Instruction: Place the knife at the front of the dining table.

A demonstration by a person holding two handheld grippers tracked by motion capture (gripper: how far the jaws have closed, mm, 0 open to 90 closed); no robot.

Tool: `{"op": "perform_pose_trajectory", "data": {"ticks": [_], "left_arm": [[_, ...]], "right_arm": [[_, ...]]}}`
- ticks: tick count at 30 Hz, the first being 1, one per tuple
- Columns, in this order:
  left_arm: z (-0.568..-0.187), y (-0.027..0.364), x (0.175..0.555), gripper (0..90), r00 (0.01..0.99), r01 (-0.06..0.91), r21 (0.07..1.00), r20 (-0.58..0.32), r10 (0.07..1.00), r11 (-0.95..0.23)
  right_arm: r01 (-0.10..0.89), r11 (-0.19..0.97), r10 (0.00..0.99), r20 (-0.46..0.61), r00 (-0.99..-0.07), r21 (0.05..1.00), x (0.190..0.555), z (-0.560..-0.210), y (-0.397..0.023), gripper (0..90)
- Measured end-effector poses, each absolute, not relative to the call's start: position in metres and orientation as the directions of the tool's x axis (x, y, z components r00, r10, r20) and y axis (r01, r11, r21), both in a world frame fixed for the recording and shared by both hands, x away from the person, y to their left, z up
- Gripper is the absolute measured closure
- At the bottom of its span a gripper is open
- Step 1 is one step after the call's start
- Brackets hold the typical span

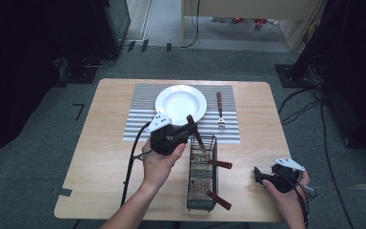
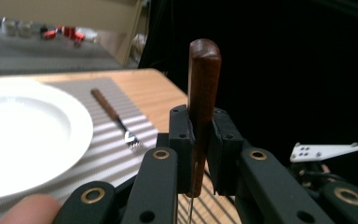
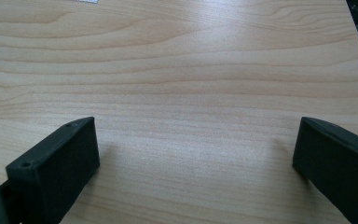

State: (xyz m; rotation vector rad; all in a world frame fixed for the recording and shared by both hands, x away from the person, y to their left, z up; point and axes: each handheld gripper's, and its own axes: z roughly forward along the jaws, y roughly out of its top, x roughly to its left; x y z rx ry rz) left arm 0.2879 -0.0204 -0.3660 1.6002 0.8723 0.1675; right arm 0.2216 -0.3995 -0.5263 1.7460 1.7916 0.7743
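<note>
Left hand-held gripper (image 2: 200, 154) clamps a wooden-handled utensil (image 2: 203, 93) above the wire basket (image 1: 202, 191).

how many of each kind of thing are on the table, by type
Wooden-handled utensils: 4 (fork on the mat, one held by the left tool, two more in the wire basket)
White plate: 1
Striped placemat: 1
Wire basket: 1
Total: 7
</note>
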Motion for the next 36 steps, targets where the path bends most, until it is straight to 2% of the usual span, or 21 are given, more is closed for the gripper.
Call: {"op": "perform_pose_trajectory", "data": {"ticks": [9,16,25,36], "left_arm": [[-0.335,-0.001,0.272,82.3,0.728,0.334,0.940,-0.303,0.615,0.068],[-0.314,0.018,0.265,82.3,0.733,0.282,0.951,-0.299,0.611,0.127],[-0.288,0.051,0.255,82.4,0.712,0.185,0.964,-0.266,0.650,0.192],[-0.290,0.089,0.252,82.4,0.650,0.148,0.968,-0.250,0.718,0.203]], "right_arm": [[0.704,0.007,0.999,0.026,-0.037,0.710,0.222,-0.526,-0.400,0.0],[0.704,0.008,0.999,0.026,-0.037,0.710,0.222,-0.526,-0.400,0.0],[0.705,0.005,0.999,0.028,-0.036,0.709,0.222,-0.526,-0.399,0.0],[0.704,0.006,0.999,0.027,-0.036,0.710,0.222,-0.526,-0.399,0.1]]}}
